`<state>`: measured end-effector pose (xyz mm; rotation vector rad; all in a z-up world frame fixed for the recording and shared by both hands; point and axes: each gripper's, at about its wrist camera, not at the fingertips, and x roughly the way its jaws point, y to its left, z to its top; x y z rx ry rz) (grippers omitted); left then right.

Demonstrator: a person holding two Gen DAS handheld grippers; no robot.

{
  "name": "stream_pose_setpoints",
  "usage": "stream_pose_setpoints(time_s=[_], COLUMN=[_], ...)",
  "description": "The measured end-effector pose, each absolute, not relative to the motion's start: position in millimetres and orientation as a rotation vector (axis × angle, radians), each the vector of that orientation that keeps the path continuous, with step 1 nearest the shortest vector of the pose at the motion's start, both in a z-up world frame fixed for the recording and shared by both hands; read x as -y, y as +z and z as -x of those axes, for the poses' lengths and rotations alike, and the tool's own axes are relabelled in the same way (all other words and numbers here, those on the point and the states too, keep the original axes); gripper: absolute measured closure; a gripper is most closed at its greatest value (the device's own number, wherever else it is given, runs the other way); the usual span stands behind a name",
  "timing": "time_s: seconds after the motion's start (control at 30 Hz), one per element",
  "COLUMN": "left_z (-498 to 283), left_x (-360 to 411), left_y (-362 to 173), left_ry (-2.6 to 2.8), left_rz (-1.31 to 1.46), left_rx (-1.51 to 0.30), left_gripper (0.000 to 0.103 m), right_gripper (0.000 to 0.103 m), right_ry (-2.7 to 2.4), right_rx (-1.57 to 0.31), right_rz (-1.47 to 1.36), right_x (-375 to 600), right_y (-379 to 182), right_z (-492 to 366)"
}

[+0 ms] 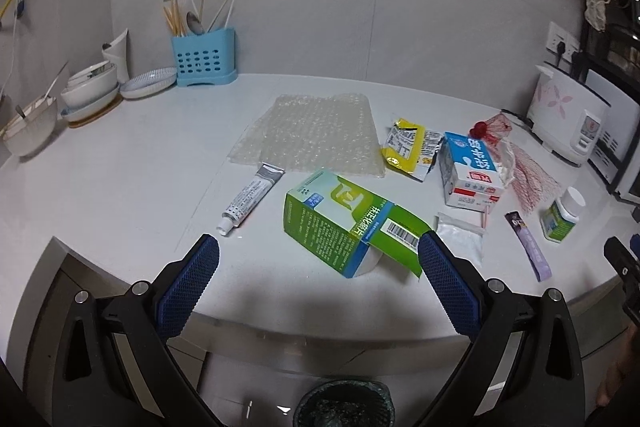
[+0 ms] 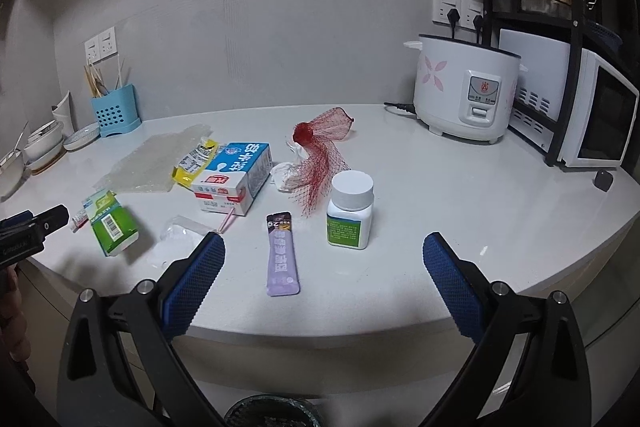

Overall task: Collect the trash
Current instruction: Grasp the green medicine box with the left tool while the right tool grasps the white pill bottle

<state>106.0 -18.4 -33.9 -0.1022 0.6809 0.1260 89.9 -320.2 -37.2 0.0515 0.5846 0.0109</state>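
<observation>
Trash lies scattered over the white surface (image 1: 120,187): a bubble wrap sheet (image 1: 312,139) at centre frame, a green carton (image 1: 340,223) lower centre, a milk carton (image 2: 234,173), red netting (image 2: 320,155), a pill bottle (image 2: 350,211), a purple sachet (image 2: 282,255). Both the left tongs (image 1: 319,259) and right tongs (image 2: 324,259) hang released and empty, so collecting looks barely begun. Next, probably, the left closes on the green carton and drops it into what may be a bin (image 1: 344,405) at the bottom edge.
</observation>
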Motion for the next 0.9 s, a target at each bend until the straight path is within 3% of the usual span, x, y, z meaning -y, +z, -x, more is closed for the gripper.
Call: stream_pose_setpoints(time_s=[0.63,0.73,0.83,0.9], left_z=[-222,-232,-235,-234], left_x=[25,26,23,22], left_y=[-76,-87,-94,-94], left_ry=[0.369,0.378,0.391,0.404], left_rz=[0.259,0.259,0.272,0.265], left_rx=[-0.963,-1.008,-1.029,-1.021], left_gripper=[0.006,0.006,0.013,0.018], right_gripper=[0.008,0.014,0.024,0.037], right_ry=[-0.027,-0.048,-0.064,-0.067], right_rx=[-0.675,-0.698,-0.731,-0.741], right_rz=[-0.079,-0.088,-0.080,-0.083], right_x=[351,350,348,348], right_y=[-73,-80,-86,-89], right_z=[-186,-197,-205,-208])
